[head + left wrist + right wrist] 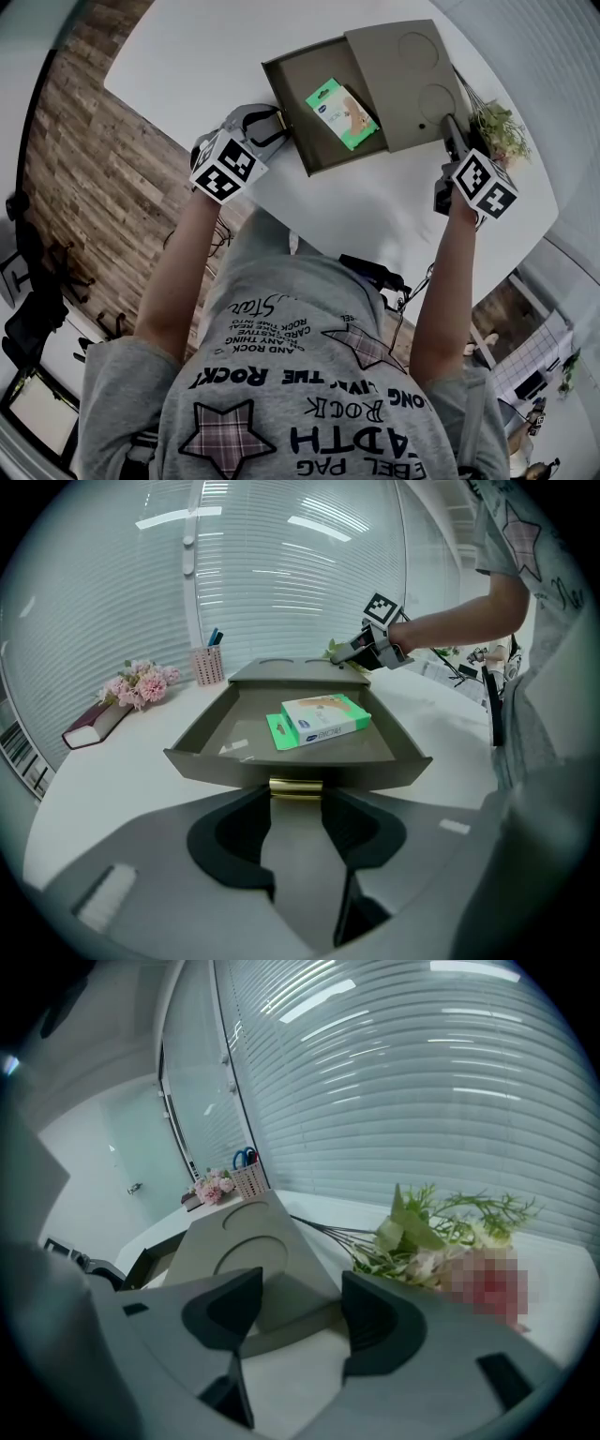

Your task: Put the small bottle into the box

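Brass drawer handle (295, 787): straight ahead between my left gripper's (295, 801) parted, empty jaws; right gripper (302, 1283), also open, sits over box (239, 1241) corner.

Green-and-white carton (341, 113), drab olive box (405, 86)

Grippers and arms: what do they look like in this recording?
Both the left gripper and the right gripper have pale grey bodies with dark, curved jaw pads. The left marker cube and the right marker cube are white with black squares. The person wears a grey short-sleeved T-shirt with black lettering and plaid stars.
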`<state>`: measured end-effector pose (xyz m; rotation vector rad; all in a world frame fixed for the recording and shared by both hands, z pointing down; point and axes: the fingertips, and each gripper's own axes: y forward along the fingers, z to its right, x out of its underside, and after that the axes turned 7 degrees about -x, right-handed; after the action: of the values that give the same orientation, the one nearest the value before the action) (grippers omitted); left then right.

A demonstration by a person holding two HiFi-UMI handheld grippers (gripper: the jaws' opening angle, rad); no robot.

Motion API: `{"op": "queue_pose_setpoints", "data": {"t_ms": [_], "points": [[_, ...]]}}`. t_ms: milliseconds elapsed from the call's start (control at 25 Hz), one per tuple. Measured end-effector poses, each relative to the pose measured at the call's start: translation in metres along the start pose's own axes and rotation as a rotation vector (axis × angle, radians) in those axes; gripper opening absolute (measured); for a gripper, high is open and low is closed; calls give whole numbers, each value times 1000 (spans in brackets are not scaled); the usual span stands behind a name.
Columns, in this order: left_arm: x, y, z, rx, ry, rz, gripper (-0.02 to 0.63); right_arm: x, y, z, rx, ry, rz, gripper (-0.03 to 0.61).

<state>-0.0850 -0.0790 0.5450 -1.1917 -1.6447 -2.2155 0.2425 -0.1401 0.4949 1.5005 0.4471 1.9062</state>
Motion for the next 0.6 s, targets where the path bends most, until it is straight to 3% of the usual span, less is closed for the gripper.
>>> {"op": "queue_pose_setpoints", "data": {"t_ms": [600], "points": [[-7,-1,0,9,-20,0,176,2,1,-3,-11,-10,-6,244]]}}
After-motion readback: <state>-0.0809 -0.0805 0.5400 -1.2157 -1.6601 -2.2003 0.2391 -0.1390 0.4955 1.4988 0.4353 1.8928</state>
